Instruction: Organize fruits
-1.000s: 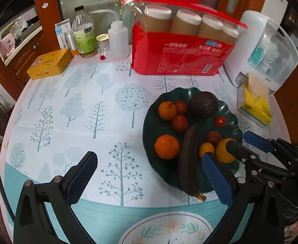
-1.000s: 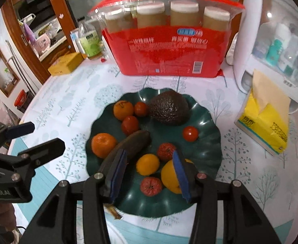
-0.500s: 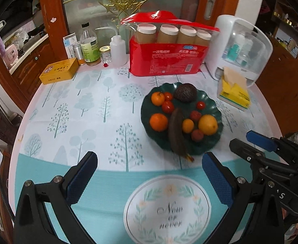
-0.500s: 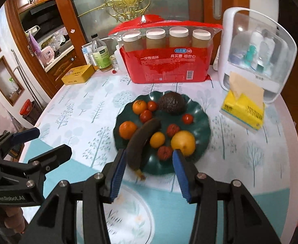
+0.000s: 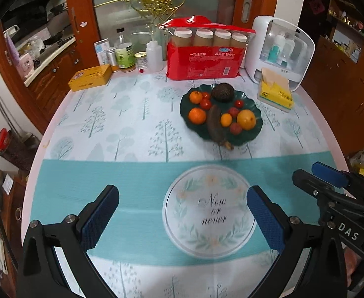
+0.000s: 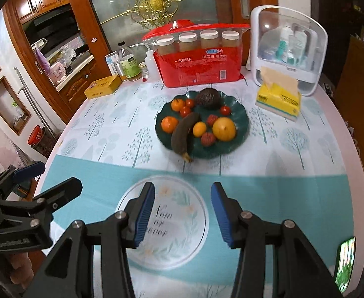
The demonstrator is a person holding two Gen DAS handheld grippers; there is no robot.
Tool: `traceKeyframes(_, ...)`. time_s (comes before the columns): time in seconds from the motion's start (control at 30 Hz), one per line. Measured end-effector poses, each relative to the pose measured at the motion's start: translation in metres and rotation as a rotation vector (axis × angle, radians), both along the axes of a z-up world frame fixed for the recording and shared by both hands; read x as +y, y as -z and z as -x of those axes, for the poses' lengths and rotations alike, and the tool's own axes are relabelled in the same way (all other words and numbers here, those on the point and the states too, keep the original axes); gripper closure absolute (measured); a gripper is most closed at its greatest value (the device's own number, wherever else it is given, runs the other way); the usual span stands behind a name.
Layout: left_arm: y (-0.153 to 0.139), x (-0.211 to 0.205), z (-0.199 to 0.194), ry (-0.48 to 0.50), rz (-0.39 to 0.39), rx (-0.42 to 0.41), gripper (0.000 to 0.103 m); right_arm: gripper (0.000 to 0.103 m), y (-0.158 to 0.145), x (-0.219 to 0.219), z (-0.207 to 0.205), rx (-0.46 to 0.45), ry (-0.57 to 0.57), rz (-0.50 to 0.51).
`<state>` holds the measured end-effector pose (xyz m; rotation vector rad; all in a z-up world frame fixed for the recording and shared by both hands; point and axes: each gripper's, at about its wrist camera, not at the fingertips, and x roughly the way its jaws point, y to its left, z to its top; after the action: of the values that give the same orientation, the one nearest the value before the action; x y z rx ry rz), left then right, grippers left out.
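Fruits (image 6: 201, 124) are seen piled on a dark green scalloped plate (image 6: 241, 126), well ahead of both sets of jaws and beyond the round printed emblem on the bench (image 5: 112, 134). On the plate lie a dark, overripe banana (image 6: 183, 134), a dark avocado (image 6: 208, 98) at the far edge, two oranges, a large yellow citrus (image 6: 224, 129), a small orange citrus, some small red tomatoes and two rough red fruits, possibly lychees.

The left gripper (image 5: 182, 213) is held with its jaws wide apart and nothing between them. The right gripper (image 6: 183, 213) is held with its jaws partly apart, also empty.

The banana is judged soft and easily bruised, and would best be gripped lightly across its middle. The tomatoes look smooth, slippery and likely to roll. The citrus fruits appear firm and could be taken across their widest part.
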<state>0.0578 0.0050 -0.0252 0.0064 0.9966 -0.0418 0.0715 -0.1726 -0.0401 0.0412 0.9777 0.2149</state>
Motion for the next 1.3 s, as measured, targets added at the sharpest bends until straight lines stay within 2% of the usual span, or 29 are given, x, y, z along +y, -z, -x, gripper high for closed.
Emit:
traceKeyframes(0.27, -0.007, 0.002, 0.047, -0.048, -0.049, -0.06, 0.001, 0.051, -0.01, 0.005, 0.05, -0.023, 0.045, 0.026)
traceKeyframes(0.43, -0.007, 0.003, 0.058, -0.05, -0.042, -0.06, 0.001, 0.043, -0.019, 0.006, 0.069, -0.065, 0.104, 0.022)
traceKeyframes(0.6, -0.006, 0.003, 0.063, -0.056, -0.05, -0.055, 0.001, 0.042, -0.017, 0.015, 0.083, -0.063, 0.102, 0.019)
traceKeyframes(0.8, -0.002, 0.009, 0.069, -0.07, -0.044, -0.037, 0.001, 0.042, -0.015, 0.02, 0.089, -0.055, 0.091, 0.017)
traceKeyframes(1.3, -0.009, 0.012, 0.069, -0.067, -0.063, -0.056, 0.001, 0.042, -0.016, 0.021, 0.089, -0.066, 0.105, 0.025)
